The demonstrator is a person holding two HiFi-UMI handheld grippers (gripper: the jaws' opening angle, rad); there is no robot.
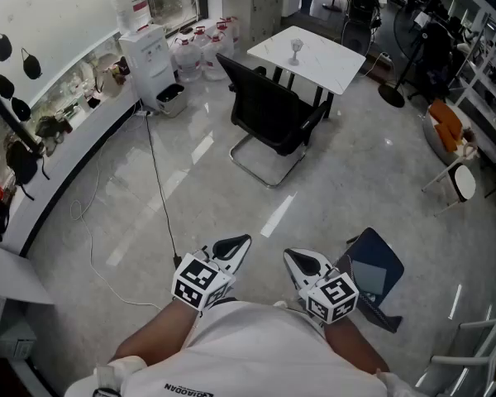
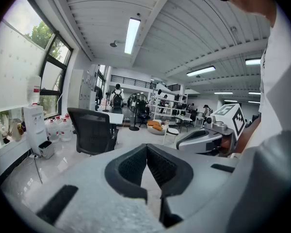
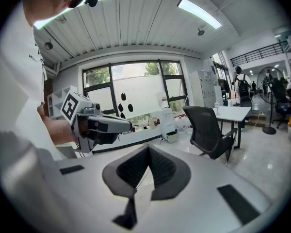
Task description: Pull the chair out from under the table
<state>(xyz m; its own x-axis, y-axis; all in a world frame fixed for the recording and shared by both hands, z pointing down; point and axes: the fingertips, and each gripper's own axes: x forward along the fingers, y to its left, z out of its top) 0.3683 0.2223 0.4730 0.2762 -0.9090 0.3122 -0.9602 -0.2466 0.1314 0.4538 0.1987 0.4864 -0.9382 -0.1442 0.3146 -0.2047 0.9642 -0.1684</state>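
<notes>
1. A black chair (image 1: 269, 114) stands at the near edge of the white table (image 1: 335, 64) in the upper centre of the head view, with its back to the camera. The backrest hides the seat, so it is hard to tell how far the seat reaches under the tabletop.
2. The left gripper (image 1: 236, 247) and the right gripper (image 1: 300, 260) sit side by side at lower centre, well apart from the chair. Each gripper's own view shows its black pads clenched together at the tip, with nothing between them.
3. Only the person's forearms and white shirt (image 1: 256, 350) show, cut off by the bottom edge.
4. A small stemmed glass (image 1: 296, 50) stands on the tabletop. It is too small to show whether it holds anything.
5. A flat dark blue object (image 1: 374, 270) lies on the floor at lower right, just beside the right gripper and partly hidden behind it. What it is cannot be made out.
6. A water dispenser (image 1: 151, 64) stands at upper left, with water bottles (image 1: 200, 50) clustered beside it. A thin black cable (image 1: 159, 190) runs from there down the pale floor, and its near end vanishes behind the left gripper.
7. Racks and furniture at the right edge are cut off by the curved frame.
</notes>
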